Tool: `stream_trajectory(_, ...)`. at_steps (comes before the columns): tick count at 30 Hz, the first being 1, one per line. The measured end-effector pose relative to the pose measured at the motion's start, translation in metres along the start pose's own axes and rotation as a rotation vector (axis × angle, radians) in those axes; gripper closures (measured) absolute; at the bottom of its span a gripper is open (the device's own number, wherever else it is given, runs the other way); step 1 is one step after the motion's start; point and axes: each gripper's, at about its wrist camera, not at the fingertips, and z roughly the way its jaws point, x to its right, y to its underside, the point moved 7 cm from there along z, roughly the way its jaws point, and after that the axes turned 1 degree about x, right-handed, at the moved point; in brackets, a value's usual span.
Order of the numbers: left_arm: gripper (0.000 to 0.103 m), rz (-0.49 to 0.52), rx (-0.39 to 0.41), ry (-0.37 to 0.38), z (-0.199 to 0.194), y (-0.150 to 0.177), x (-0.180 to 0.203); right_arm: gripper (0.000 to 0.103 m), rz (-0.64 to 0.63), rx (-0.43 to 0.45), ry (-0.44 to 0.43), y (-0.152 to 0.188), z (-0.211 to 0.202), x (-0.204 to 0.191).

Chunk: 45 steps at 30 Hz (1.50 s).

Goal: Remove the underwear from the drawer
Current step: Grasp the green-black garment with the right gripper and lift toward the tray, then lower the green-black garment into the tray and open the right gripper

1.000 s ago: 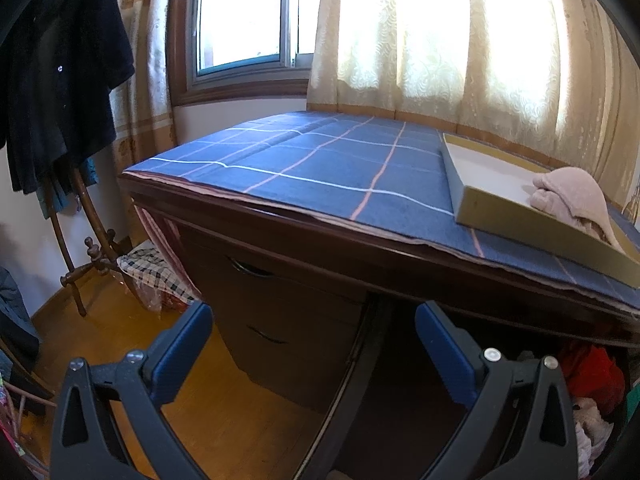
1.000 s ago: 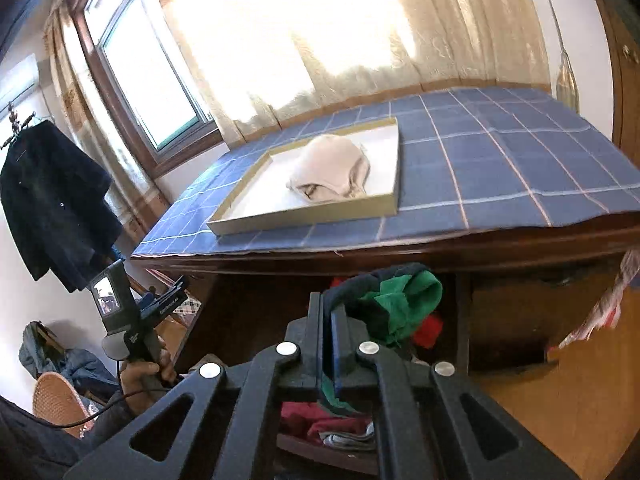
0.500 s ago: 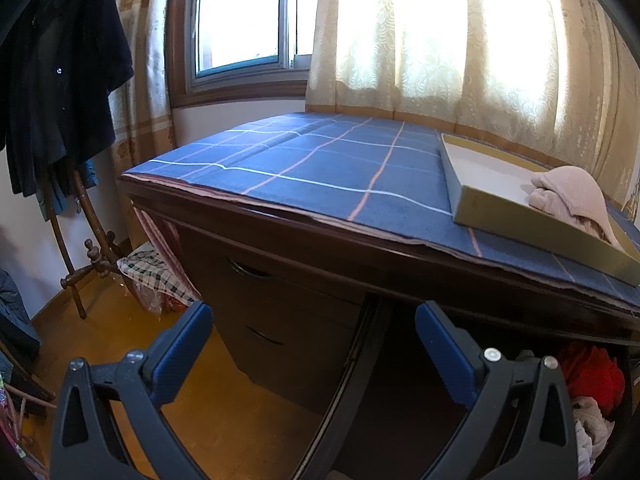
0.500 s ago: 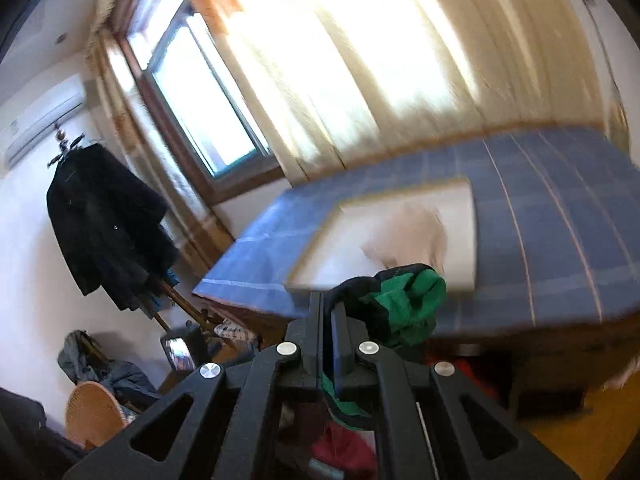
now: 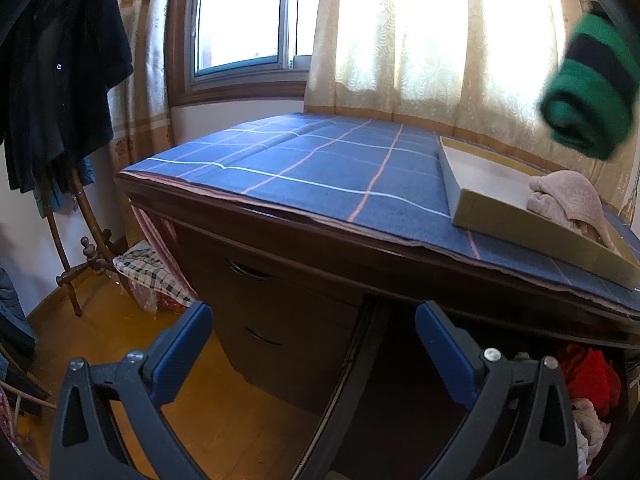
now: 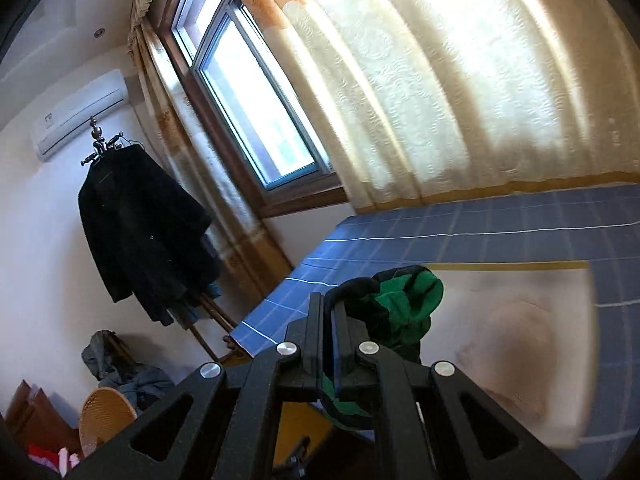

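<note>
I am pinching green-and-black knit underwear in my right gripper, jaws pressed together, above the shallow cardboard tray. I am holding my left gripper spread, empty, before the dark wooden drawer, floor space lying open leftward.
</note>
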Motion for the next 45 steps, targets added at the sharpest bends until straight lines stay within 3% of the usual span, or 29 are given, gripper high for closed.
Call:
stream_trajectory(6, 0.000, -0.001, -0.005, 0.020, 0.000, 0.001, 0.000, 0.099, 0.129, -0.003, -0.051, 0.003, 0.066, 0.043)
stream_trajectory(11, 0.000, -0.010, -0.015, 0.024, 0.001, 0.001, -0.001, 0.099, 0.280, -0.108, 0.037, 0.046, 0.112, 0.113)
stream_trajectory(15, 0.000, 0.002, -0.022, 0.018, 0.003, 0.001, 0.001, 0.099, 0.299, -0.168, 0.156, 0.057, 0.114, 0.139)
stream_trajectory(19, 0.000, 0.008, -0.020, 0.011, 0.003, 0.002, 0.002, 0.096, 0.292, -0.205, 0.210, 0.059, 0.106, 0.147)
stream_trajectory(21, 0.000, 0.009, -0.026, 0.008, 0.004, 0.002, 0.002, 0.088, 0.267, -0.216, 0.234, 0.061, 0.101, 0.147)
stream_trajectory(23, 0.000, 0.009, -0.028, 0.006, 0.004, 0.001, 0.002, 0.054, 0.256, -0.221, 0.240, 0.065, 0.093, 0.147)
stream_trajectory(25, 0.000, 0.009, -0.027, 0.008, 0.004, 0.001, 0.001, 0.044, 0.263, -0.172, 0.228, 0.064, 0.077, 0.145)
stream_trajectory(29, 0.000, 0.008, -0.028, 0.007, 0.004, 0.001, 0.001, 0.044, 0.246, -0.084, 0.257, 0.064, 0.036, 0.140)
stream_trajectory(34, 0.000, 0.010, -0.023, 0.001, 0.004, 0.001, -0.001, 0.044, 0.208, -0.020, 0.288, 0.089, -0.032, 0.129)
stream_trajectory(45, 0.000, 0.089, -0.021, -0.054, 0.002, 0.003, 0.008, 0.044, 0.129, -0.047, 0.470, 0.185, -0.124, 0.130)
